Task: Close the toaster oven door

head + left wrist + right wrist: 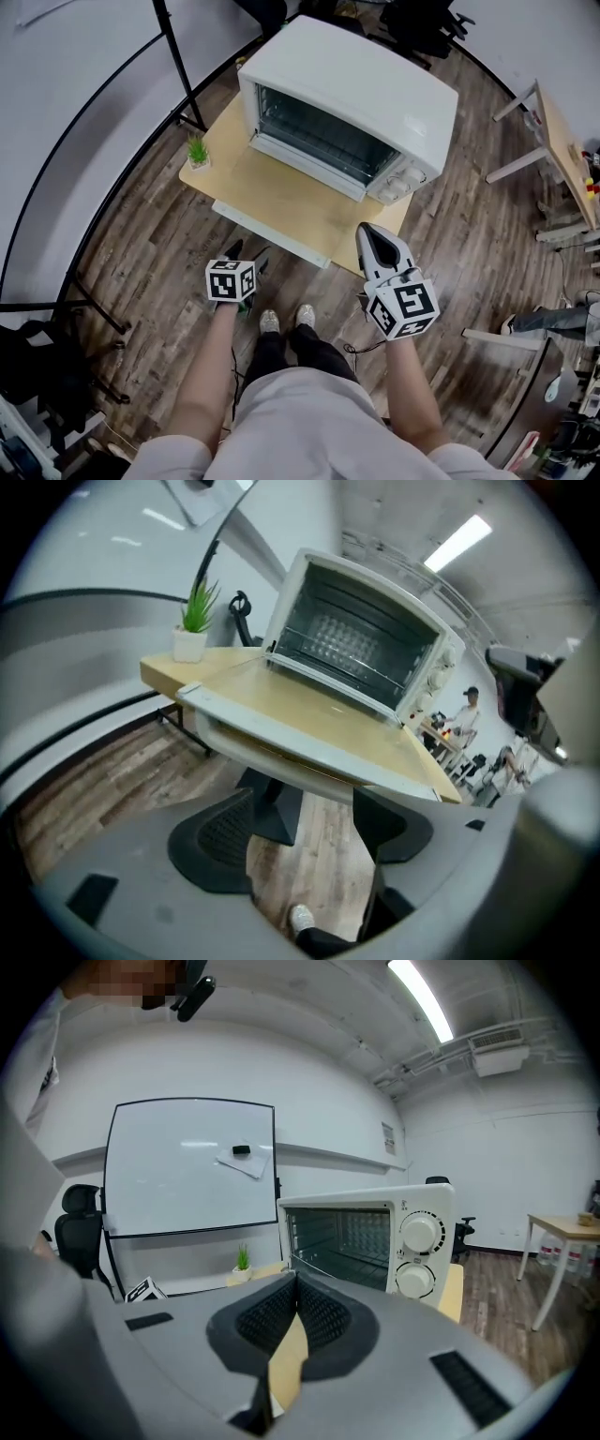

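You are standing short of the toaster oven point(375, 84) on the surface point(225, 131). Its door point(281, 211) is lying fully open toward you, so the closing is not yet begun. Your left gripper point(300, 832) is hanging spread and empty, and your right gripper point(295, 1321) is pinching together on nothing.

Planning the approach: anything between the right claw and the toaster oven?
Nothing in the way. The head view shows only bare wooden table between the right claw and the toaster oven. The small plant sits off at the table's left corner.
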Demonstrator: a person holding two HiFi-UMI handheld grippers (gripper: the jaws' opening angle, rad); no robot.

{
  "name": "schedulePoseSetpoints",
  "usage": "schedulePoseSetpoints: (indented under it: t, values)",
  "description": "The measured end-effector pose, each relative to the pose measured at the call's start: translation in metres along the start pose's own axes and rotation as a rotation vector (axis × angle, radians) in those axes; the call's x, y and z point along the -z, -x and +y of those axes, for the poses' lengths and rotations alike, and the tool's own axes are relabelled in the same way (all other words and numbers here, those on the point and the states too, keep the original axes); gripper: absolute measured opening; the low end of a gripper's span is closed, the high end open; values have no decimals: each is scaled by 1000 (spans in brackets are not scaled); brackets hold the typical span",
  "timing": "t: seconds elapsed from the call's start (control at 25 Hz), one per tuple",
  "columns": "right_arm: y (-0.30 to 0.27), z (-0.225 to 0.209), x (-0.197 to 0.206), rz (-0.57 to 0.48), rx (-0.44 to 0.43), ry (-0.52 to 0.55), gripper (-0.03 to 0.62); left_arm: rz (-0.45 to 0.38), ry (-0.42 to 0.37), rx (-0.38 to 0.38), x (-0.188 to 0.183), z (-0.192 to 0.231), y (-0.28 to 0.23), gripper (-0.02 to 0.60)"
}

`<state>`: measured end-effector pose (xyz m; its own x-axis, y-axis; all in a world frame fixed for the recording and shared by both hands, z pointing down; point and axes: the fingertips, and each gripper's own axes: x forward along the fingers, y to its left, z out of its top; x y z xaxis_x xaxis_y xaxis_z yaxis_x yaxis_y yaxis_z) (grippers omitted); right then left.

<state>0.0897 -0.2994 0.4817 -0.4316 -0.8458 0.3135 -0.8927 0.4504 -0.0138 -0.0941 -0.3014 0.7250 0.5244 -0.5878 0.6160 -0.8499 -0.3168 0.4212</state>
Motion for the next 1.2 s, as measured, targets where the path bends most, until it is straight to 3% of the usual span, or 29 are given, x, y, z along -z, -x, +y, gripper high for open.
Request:
schedulePoseSetpoints:
  t: [0.32, 0.52, 0.6, 0.8, 0.88, 1.04, 1.2]
  values:
    - [8, -11, 8, 25, 38, 2, 0, -67, 377, 76, 17, 16, -22, 319]
    - [14, -21, 14, 47, 64, 4, 0, -200, 752, 191, 19, 21, -30, 318]
    - [17, -25, 16, 53, 73, 3, 0, -255, 866, 245, 18, 20, -33, 318]
    - [16, -29, 20, 63, 77, 1, 0, -309, 981, 313, 18, 15, -40, 302]
    - [15, -30, 21, 66, 75, 1, 0, -331, 1012, 334, 16, 15, -43, 222]
    - [17, -34, 22, 68, 82, -1, 0, -367, 1029, 382, 12, 13, -42, 169]
    - [20, -37, 20, 65, 88, -2, 0, -392, 1057, 429, 4, 8, -39, 66]
